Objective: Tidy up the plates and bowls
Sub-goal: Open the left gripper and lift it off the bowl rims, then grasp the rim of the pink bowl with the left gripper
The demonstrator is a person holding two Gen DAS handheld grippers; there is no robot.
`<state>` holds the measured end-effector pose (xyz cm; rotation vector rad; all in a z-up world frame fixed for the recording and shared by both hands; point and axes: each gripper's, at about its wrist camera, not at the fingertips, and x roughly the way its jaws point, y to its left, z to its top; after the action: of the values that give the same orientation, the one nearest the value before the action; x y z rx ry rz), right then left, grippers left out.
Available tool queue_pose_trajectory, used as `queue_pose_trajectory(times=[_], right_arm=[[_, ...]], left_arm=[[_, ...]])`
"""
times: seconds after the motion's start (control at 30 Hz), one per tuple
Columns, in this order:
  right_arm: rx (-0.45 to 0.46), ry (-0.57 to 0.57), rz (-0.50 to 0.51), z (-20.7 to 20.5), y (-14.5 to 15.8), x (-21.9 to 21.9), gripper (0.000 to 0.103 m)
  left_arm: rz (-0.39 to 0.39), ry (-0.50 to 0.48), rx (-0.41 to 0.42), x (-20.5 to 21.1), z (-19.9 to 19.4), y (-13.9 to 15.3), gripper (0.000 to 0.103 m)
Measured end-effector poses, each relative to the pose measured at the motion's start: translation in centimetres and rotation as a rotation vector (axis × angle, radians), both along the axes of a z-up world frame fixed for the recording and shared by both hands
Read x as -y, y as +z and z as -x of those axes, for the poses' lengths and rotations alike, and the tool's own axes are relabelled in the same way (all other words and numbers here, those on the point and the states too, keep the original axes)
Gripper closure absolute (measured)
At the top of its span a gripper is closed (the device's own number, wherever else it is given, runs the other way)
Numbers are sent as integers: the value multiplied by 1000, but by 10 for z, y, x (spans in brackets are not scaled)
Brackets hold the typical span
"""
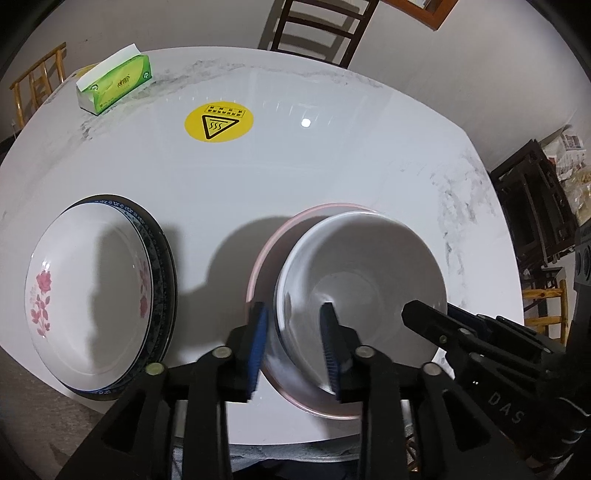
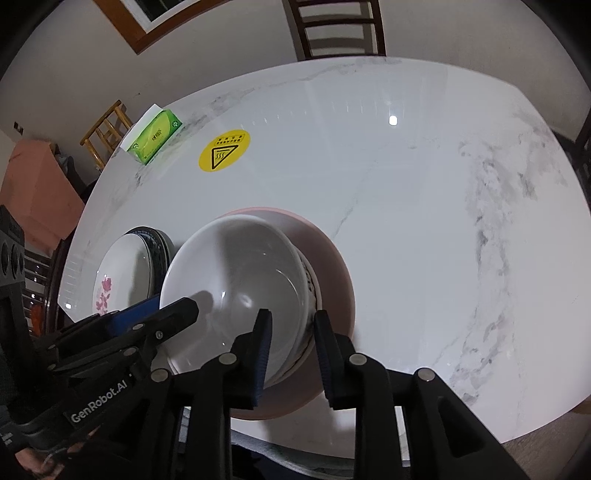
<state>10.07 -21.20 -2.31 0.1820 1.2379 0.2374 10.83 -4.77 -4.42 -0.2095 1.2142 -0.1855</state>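
Note:
A white bowl (image 1: pixel 369 266) (image 2: pixel 240 266) rests inside a wider pink bowl (image 1: pixel 266 258) (image 2: pixel 332 266) near the table's front edge. My left gripper (image 1: pixel 293 306) (image 2: pixel 159 310) straddles the white bowl's left rim. Its blue pads stand a little apart from the rim, so it is open. My right gripper (image 2: pixel 293 313) (image 1: pixel 439 314) straddles the right rim in the same way, with the bowl's wall between its pads and a gap showing. To the left lies a stack of plates (image 1: pixel 92 295) (image 2: pixel 122 280), a white one with pink flowers on top of blue-patterned ones.
The white marble table (image 1: pixel 332 147) (image 2: pixel 406 184) carries a green tissue box (image 1: pixel 114 85) (image 2: pixel 155 136) at the far left and a yellow warning sticker (image 1: pixel 218 122) (image 2: pixel 224 149). A dark wooden chair (image 1: pixel 317 29) (image 2: pixel 336 26) stands behind the table.

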Motion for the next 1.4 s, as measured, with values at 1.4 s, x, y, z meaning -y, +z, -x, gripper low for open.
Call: queue_pose_trajectory(times=[1.4], right_arm=[[156, -191, -102, 57, 25, 52, 68]], left_arm=[[219, 180, 93, -69, 43, 9, 43]])
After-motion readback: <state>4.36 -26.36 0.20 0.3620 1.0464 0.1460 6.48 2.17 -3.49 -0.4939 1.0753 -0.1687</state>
